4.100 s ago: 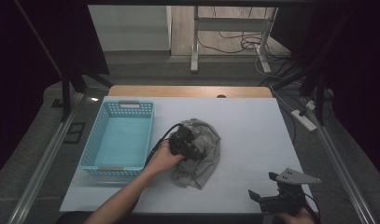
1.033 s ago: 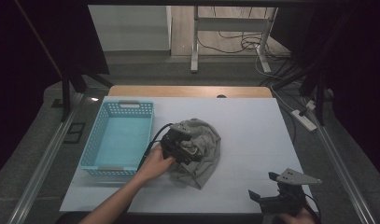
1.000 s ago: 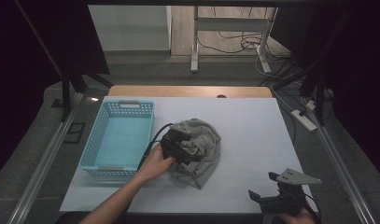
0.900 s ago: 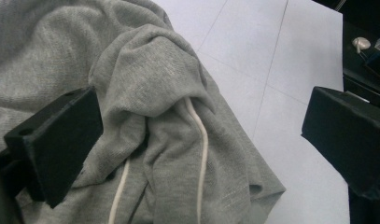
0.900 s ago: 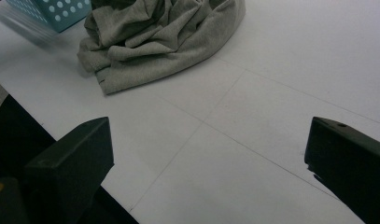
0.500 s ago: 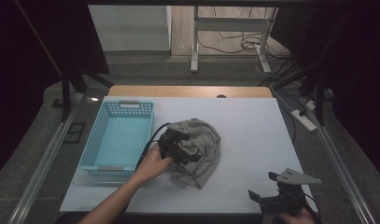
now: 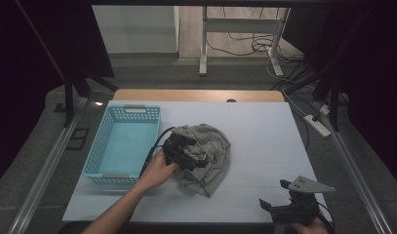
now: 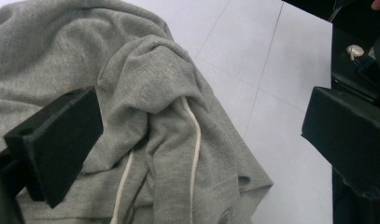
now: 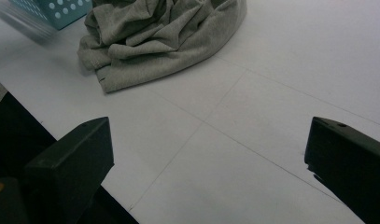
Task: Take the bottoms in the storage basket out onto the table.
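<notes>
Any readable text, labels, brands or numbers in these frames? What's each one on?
None readable in any view.
Grey garment: plain fabric with white drawstrings, no print or tag showing.
Blue basket: no label visible.
Left gripper and right gripper: black jaws unmarked.
White table: only faint lines, no writing.

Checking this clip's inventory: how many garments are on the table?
1: a crumpled grey garment lies at the table's middle, right of the blue basket, under the open left gripper. Folds may hide more.
</notes>
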The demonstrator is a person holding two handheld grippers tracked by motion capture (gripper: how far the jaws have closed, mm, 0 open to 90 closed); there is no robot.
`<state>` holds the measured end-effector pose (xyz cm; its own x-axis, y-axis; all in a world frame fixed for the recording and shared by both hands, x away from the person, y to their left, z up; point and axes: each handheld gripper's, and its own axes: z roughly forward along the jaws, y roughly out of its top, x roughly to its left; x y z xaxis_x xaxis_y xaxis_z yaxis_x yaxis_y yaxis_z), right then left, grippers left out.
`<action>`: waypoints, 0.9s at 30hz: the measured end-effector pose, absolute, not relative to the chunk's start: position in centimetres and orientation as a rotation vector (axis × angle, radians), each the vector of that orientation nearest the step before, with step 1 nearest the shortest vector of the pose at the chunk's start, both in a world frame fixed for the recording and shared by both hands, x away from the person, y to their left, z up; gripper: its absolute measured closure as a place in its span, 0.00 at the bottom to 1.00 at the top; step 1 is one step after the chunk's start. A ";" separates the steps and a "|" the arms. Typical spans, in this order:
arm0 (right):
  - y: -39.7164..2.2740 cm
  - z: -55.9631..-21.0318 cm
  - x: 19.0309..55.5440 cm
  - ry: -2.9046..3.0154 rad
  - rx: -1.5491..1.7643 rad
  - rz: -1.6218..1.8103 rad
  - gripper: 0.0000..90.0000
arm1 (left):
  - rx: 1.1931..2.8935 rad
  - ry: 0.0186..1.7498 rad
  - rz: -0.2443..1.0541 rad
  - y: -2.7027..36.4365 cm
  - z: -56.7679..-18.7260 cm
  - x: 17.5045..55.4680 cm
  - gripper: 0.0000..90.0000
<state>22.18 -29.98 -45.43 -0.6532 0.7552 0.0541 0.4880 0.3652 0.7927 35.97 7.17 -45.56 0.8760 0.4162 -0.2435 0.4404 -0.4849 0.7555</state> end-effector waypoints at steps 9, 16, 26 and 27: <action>-30.0 -45.5 22.3 2.319 1.107 1.176 0.02 | 2.122 0.617 -0.063 7.0 -45.4 35.8 0.00; -30.0 -45.5 22.4 2.318 1.120 1.174 0.02 | 2.121 0.629 -0.094 7.0 -45.4 35.6 0.00; -29.9 -45.5 22.5 2.315 1.140 1.150 0.02 | 2.138 0.613 -0.097 8.0 -45.4 35.0 0.00; -29.9 -45.5 22.5 2.312 1.146 1.149 0.02 | 2.143 0.613 -0.089 8.0 -45.4 34.9 0.00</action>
